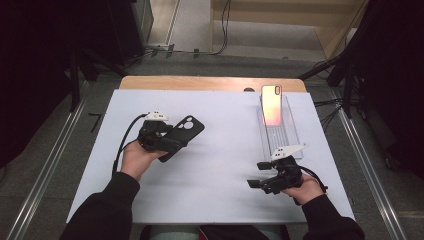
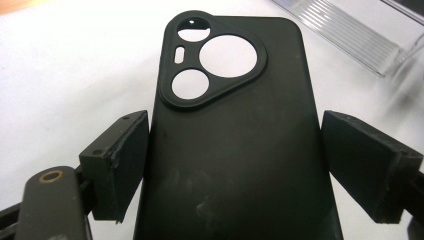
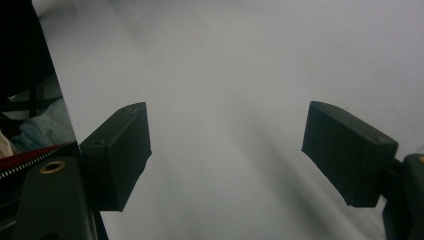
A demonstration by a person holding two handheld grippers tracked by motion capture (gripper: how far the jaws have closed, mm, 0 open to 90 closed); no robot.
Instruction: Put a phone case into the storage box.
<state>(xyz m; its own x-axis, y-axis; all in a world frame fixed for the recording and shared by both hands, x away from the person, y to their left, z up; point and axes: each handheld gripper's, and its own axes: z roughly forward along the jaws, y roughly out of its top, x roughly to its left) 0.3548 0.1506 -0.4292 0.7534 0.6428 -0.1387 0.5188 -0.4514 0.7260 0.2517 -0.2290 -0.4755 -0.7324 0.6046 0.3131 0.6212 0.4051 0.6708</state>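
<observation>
Two claws at work: my left claw (image 1: 172, 142) clamps the matte black phone case (image 2: 235, 150) by its sides above the white tabletop (image 1: 220, 165); my right claw (image 1: 256, 175), released, waits near the phone (image 1: 272, 105) on its clear stand (image 1: 280, 135).

The phone case (image 2: 235, 135) is matt black, like the pads (image 2: 120, 165) beside it (faint pale smudges mark its lower back). The phone (image 1: 272, 105) glows pink-orange on a clear ribbed stand (image 1: 280, 135). The table (image 1: 220, 165) is plain white with a light wooden far edge.

Lab-like recording space: white table (image 1: 210, 190), floor cables (image 1: 222, 30), metal rails (image 1: 42, 165).
</observation>
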